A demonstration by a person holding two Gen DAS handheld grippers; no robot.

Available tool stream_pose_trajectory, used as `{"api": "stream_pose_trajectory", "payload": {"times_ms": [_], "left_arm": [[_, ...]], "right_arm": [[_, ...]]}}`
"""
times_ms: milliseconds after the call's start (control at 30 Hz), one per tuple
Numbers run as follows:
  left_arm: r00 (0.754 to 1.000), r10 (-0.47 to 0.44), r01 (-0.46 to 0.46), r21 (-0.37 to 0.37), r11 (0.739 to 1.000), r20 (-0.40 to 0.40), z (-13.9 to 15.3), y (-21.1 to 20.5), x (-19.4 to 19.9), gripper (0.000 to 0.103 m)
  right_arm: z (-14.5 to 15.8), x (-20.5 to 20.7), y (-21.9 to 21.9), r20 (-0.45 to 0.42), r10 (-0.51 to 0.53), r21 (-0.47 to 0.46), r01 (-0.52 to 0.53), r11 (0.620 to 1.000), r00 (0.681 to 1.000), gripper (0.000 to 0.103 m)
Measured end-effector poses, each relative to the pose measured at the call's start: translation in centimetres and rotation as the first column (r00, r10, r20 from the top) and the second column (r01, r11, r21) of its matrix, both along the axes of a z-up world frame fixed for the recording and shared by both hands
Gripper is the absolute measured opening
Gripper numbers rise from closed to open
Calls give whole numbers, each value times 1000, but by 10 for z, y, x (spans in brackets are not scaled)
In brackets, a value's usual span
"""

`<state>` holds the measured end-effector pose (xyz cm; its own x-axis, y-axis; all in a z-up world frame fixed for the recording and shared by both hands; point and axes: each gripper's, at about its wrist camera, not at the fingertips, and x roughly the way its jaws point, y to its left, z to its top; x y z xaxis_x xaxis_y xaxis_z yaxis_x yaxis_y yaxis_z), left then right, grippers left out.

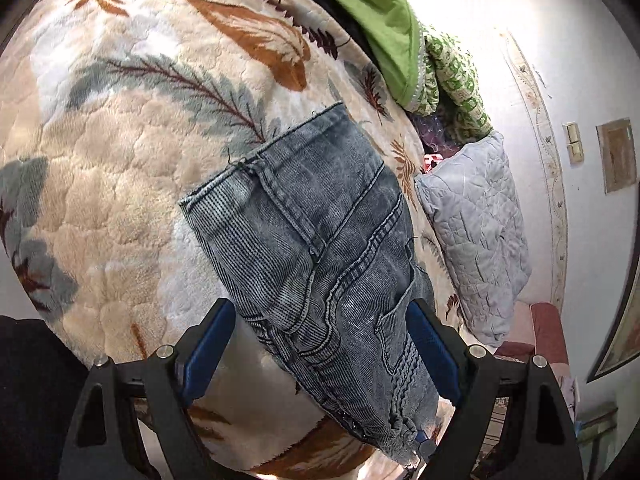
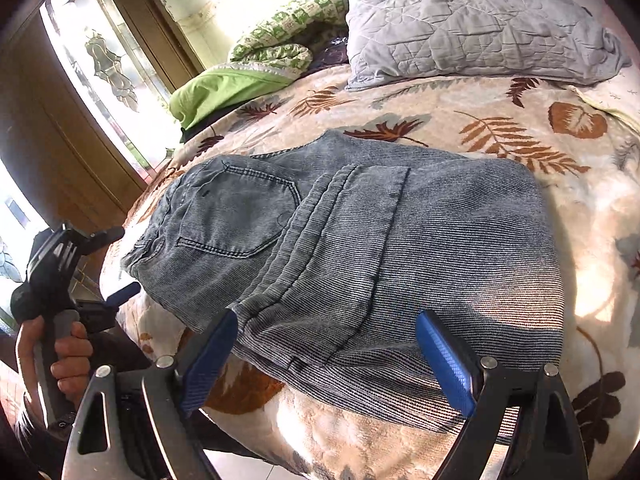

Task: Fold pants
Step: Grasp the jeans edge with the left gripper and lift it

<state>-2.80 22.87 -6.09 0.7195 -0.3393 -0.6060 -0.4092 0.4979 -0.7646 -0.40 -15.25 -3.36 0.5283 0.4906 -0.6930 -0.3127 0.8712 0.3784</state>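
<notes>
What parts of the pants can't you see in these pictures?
- Underside of the pants: both views, hidden against the blanket.
- How many layers are folded: both views, the top layer covers the rest.
- Waist corner: left view, runs off the bottom edge behind the left tongs.
- Near edge: right view, it hangs over the bed edge, partly behind the right tongs.

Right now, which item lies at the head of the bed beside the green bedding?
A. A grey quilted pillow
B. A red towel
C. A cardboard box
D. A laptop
A: a grey quilted pillow rests on the leaf-print blanket next to the green bedding, beyond the folded pants.
</notes>
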Motion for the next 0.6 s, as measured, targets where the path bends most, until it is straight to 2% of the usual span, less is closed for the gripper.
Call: {"api": "stream_pose_trajectory", "payload": {"times_ms": [133,300,367,400,433,500,600], "left_arm": [[1000,21,-21,-14,1000,-10,-1,1,7,88],[999,51,-51,13,999,9,2,8,11,86],[999,44,-43,95,995,-2,5,7,13,61],[999,35,-31,161,987,-24,7,5,14,29],[999,16,-11,191,982,-28,6,5,14,23],[1000,6,-2,207,978,-15,8,5,12,21],[1000,-27,21,313,949,15,28,-6,12,17]], "right_arm": [[1,-1,-9,-3,-19,35,19,999,1000,92],[0,0,-14,-6,-36,46,37,998,999,92],[-3,2,-16,-20,-41,54,42,998,999,92],[-5,3,-17,-31,-44,55,46,997,999,92],[-8,4,-16,-42,-44,48,46,998,998,92],[-11,4,-10,-32,-35,4,35,999,999,92],[-12,3,0,-8,-26,-66,26,998,1000,93]]}}
